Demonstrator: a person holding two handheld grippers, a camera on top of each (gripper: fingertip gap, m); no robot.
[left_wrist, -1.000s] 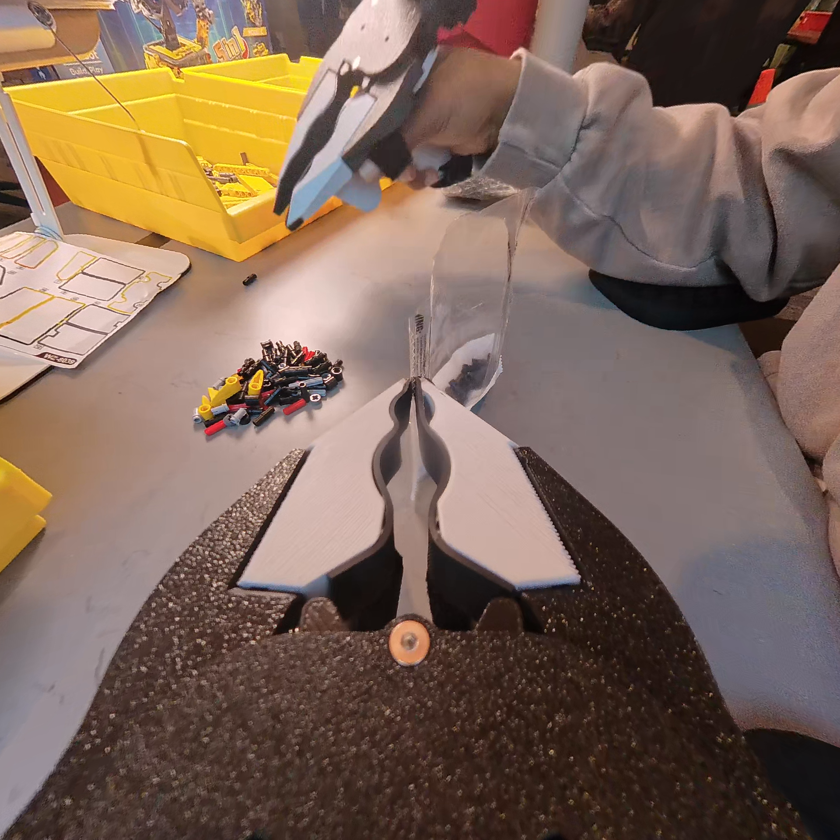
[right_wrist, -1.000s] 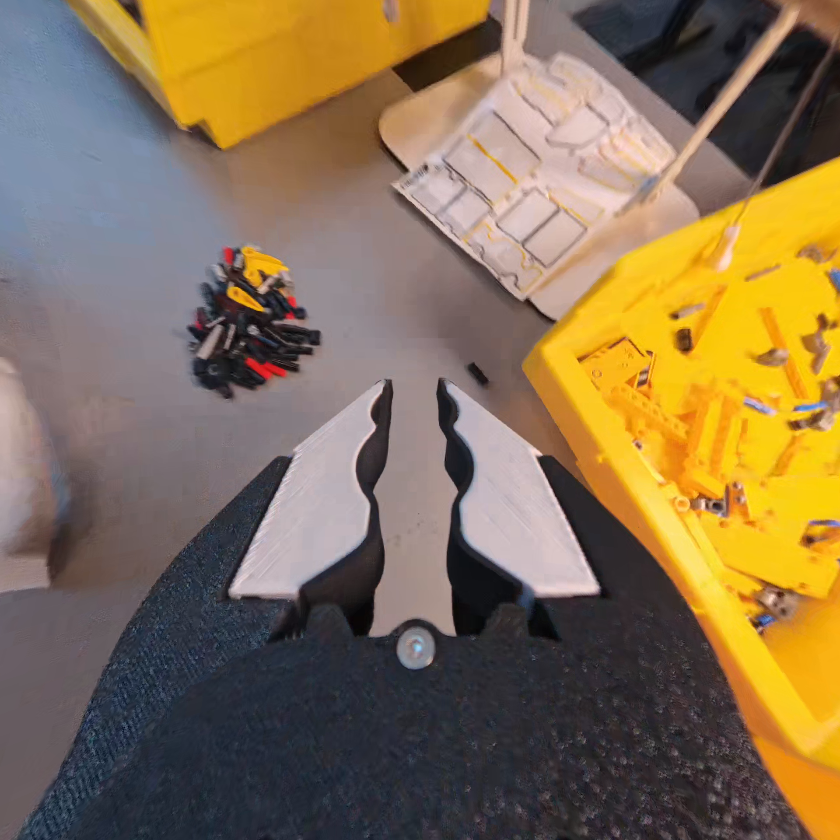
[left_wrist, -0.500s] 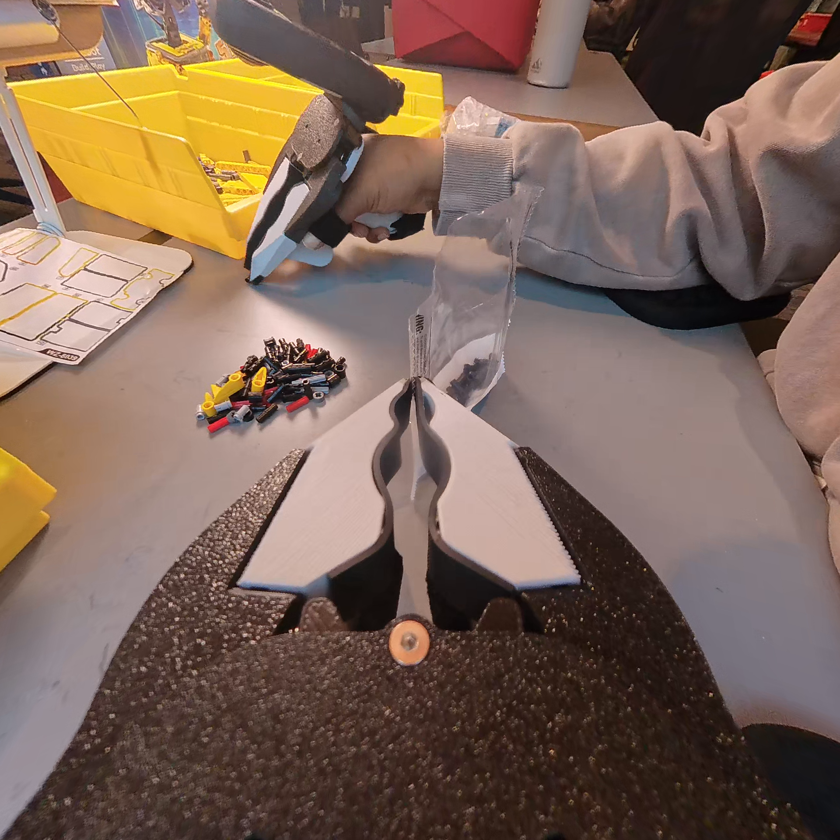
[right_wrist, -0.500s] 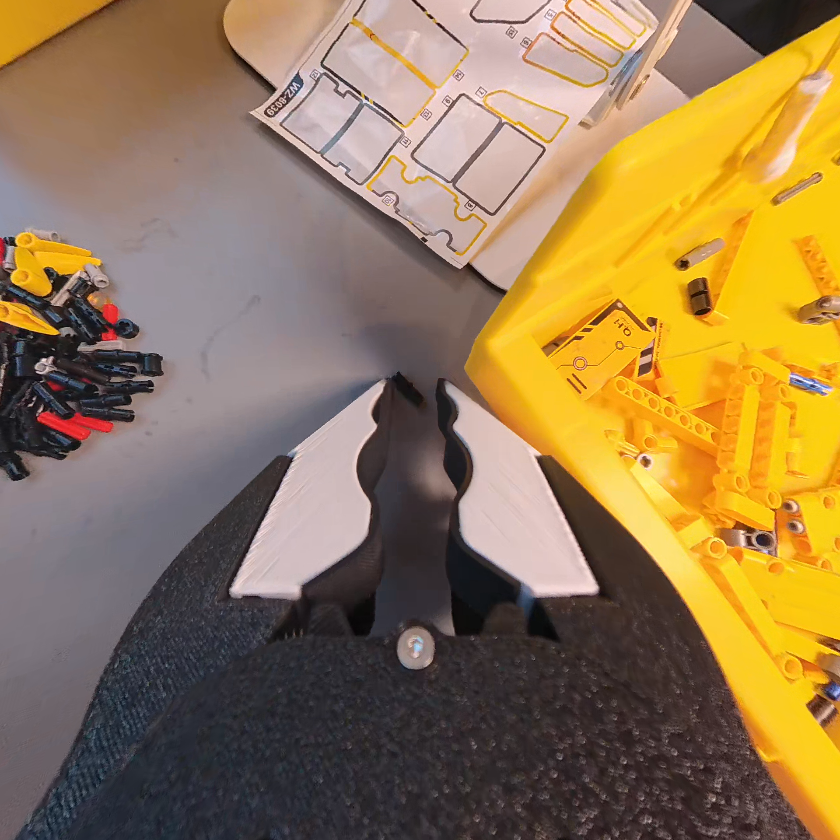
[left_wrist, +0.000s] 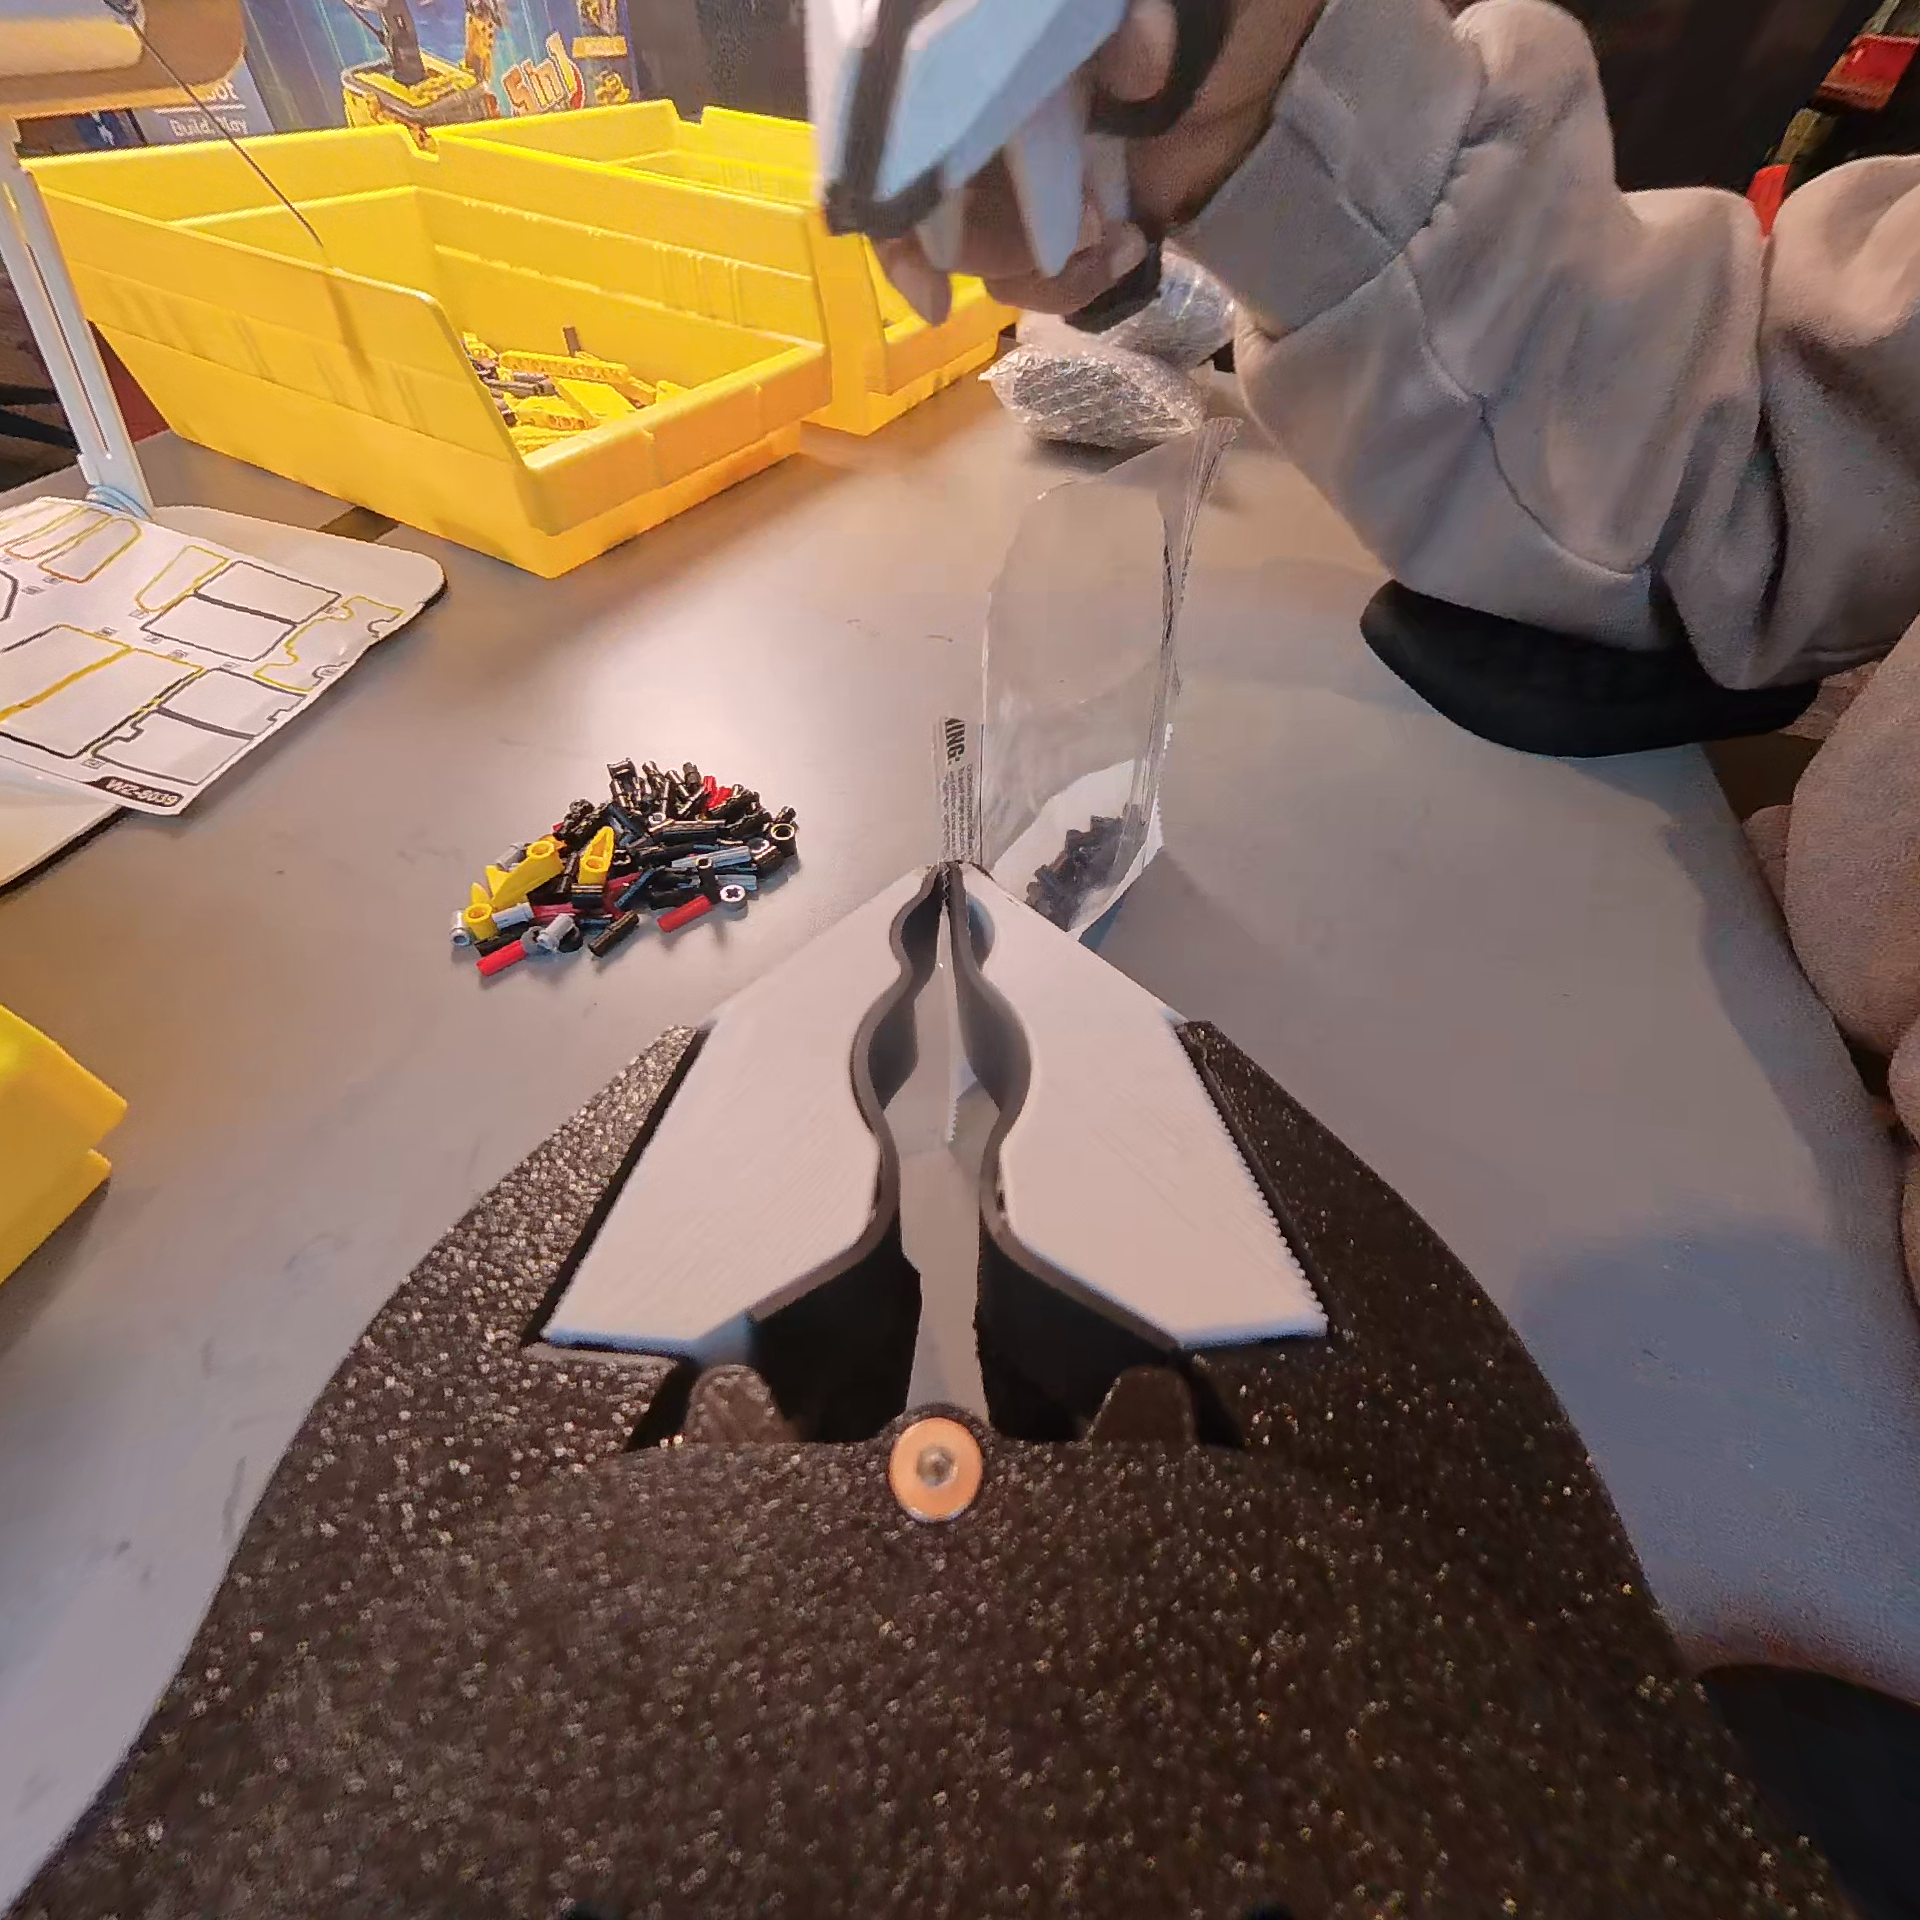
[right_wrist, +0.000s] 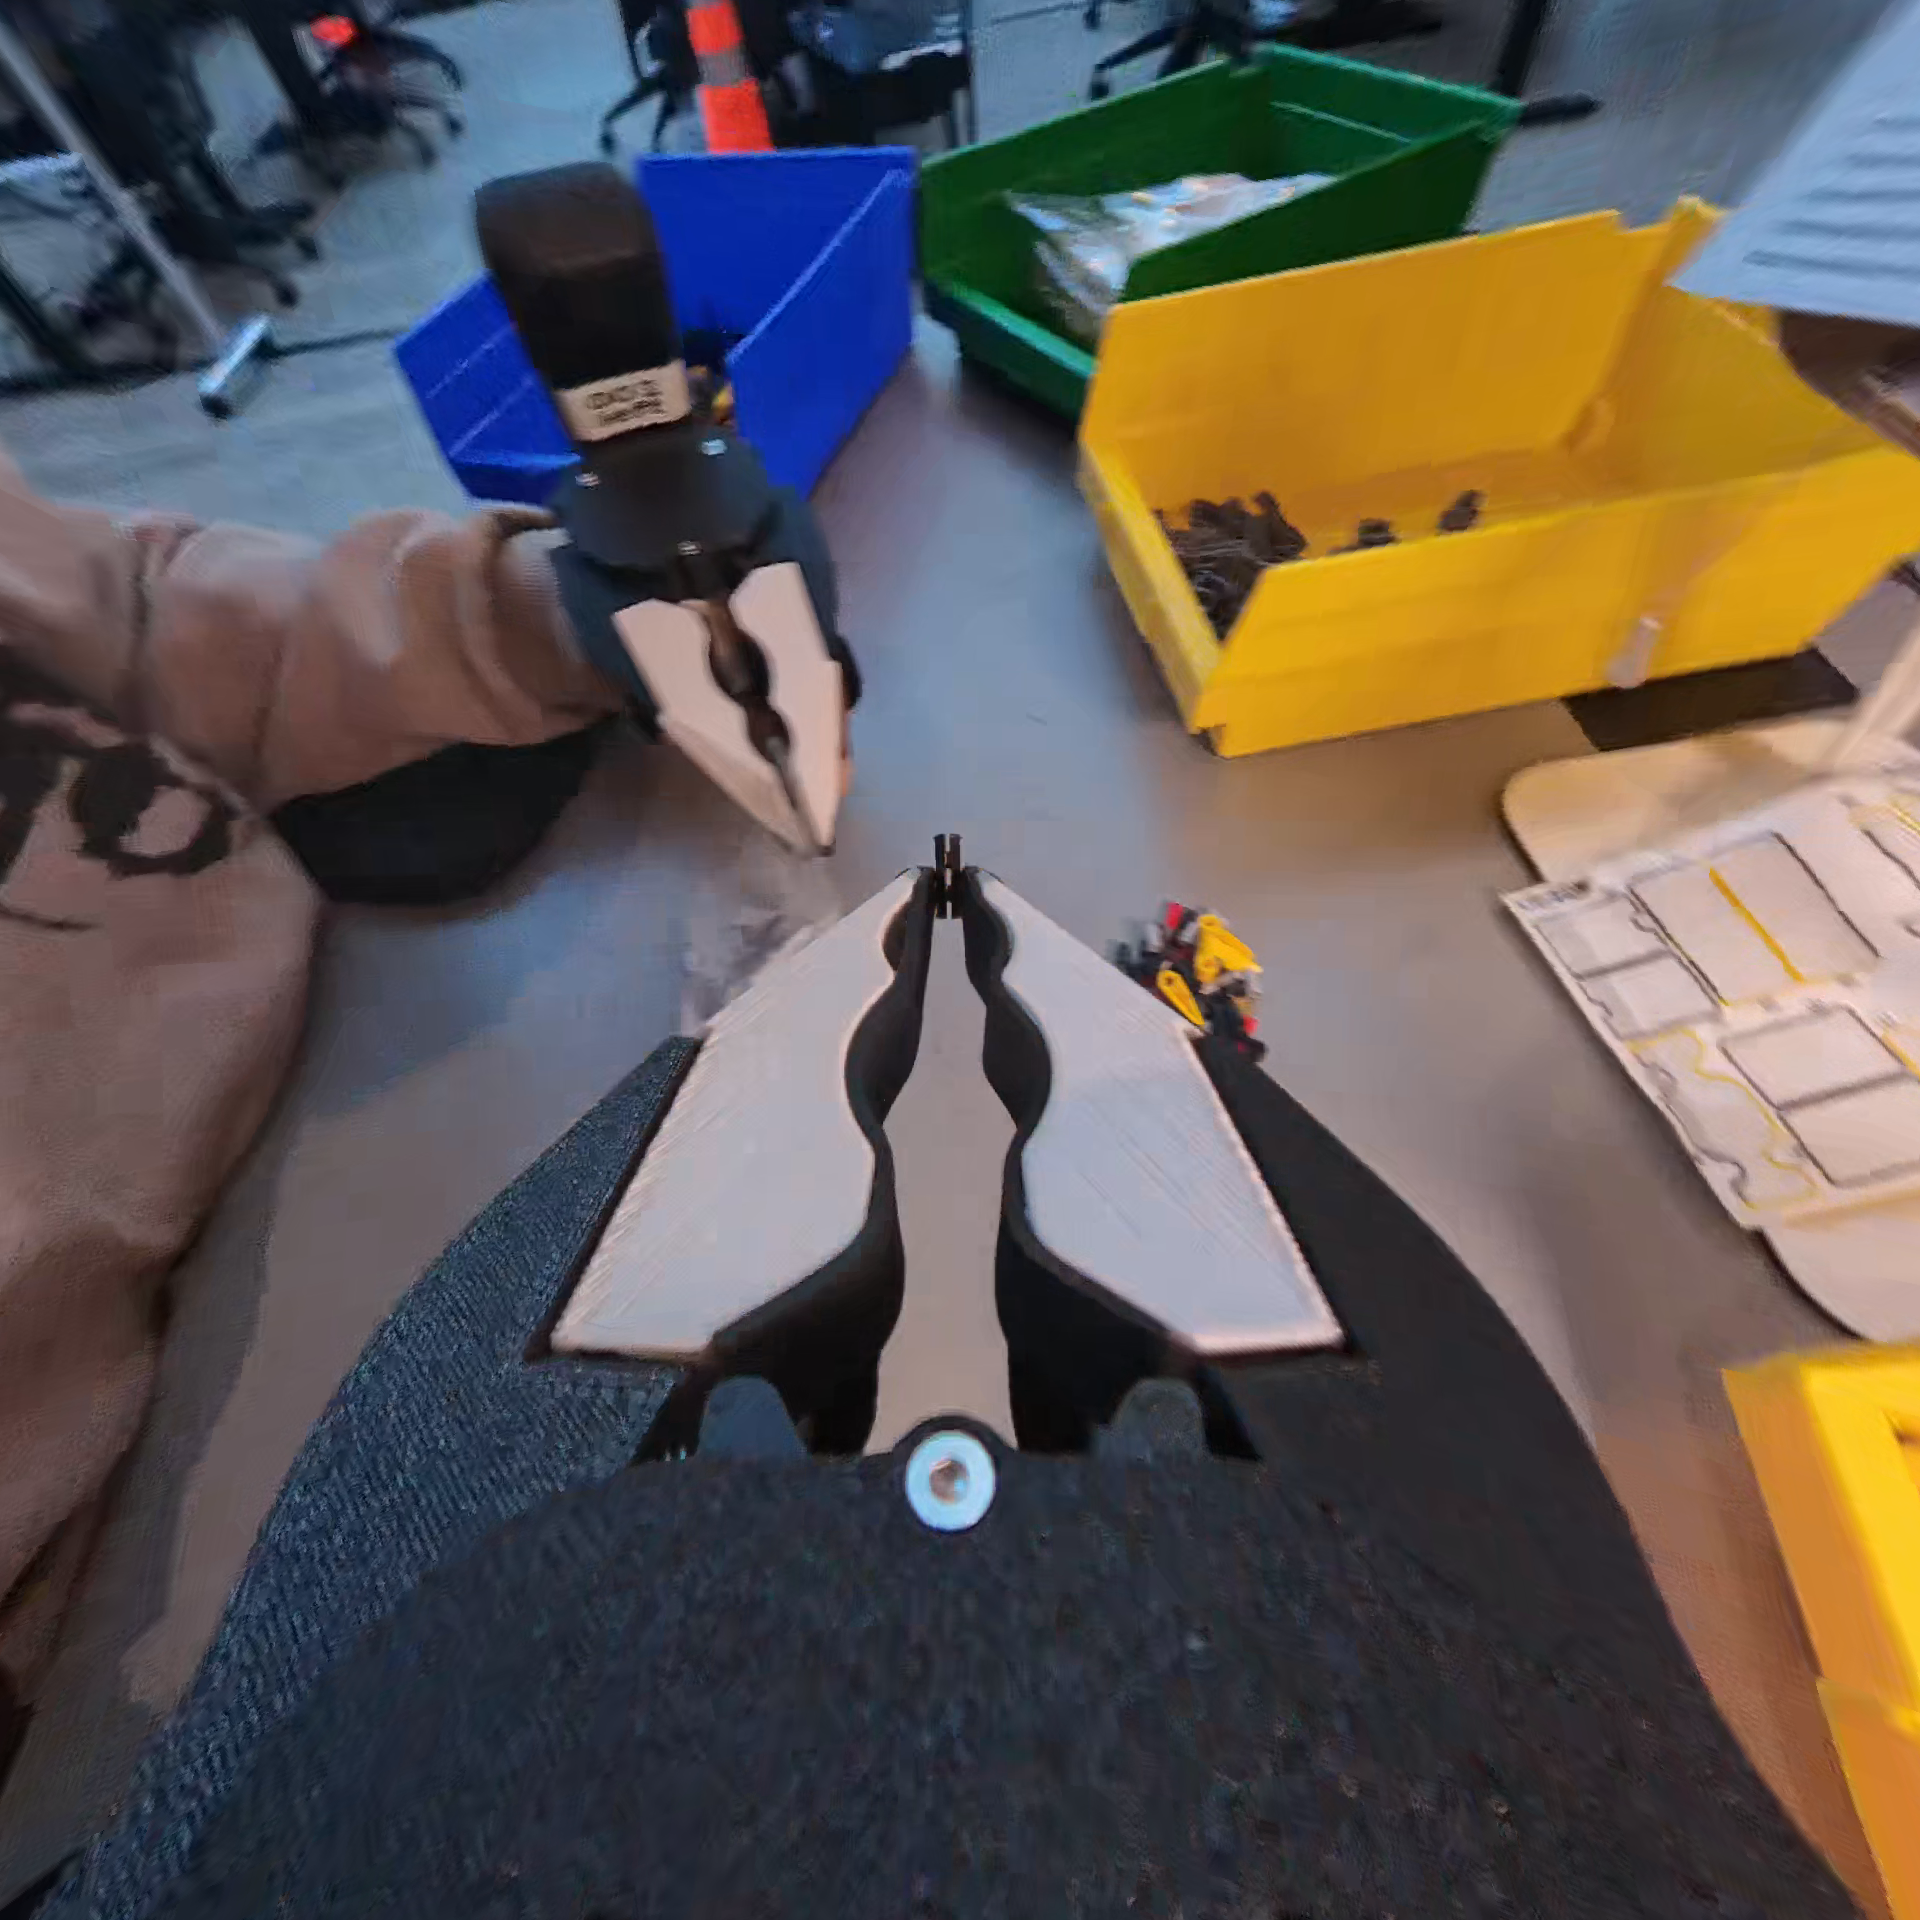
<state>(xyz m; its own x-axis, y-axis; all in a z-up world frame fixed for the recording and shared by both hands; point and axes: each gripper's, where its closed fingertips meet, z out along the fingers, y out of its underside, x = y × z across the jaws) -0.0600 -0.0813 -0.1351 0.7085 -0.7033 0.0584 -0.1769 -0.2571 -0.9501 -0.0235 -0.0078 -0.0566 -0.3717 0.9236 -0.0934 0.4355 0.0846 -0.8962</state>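
Observation:
My left gripper (left_wrist: 948, 878) is shut on the lower corner of a clear plastic bag (left_wrist: 1081, 665), which stands upright above the grey table (left_wrist: 1455, 1039) with a few black pieces in its bottom. My right gripper (right_wrist: 943, 883) is shut on a small black pin (right_wrist: 945, 857) and held in the air. In the left wrist view the right gripper (left_wrist: 847, 213) is blurred, high above the bag's open top. In the right wrist view the left gripper (right_wrist: 816, 847) is just ahead and to the left. A pile of small black, red and yellow pieces (left_wrist: 634, 862) lies left of the bag.
Yellow bins (left_wrist: 644, 457) with parts stand at the back of the table. A sticker sheet (left_wrist: 156, 665) lies at the left. The right wrist view shows a yellow bin (right_wrist: 1455, 644) with black pieces, a blue bin (right_wrist: 810, 312) and a green bin (right_wrist: 1039, 322). A person's sleeved arm (left_wrist: 1558, 416) reaches over at the right. Some 12 cm of space lies between my two pairs of fingers.
My right gripper went down beside the yellow bin, shut on the loose black pin, then rose and swung over toward the bag. My left gripper kept still, holding the bag.

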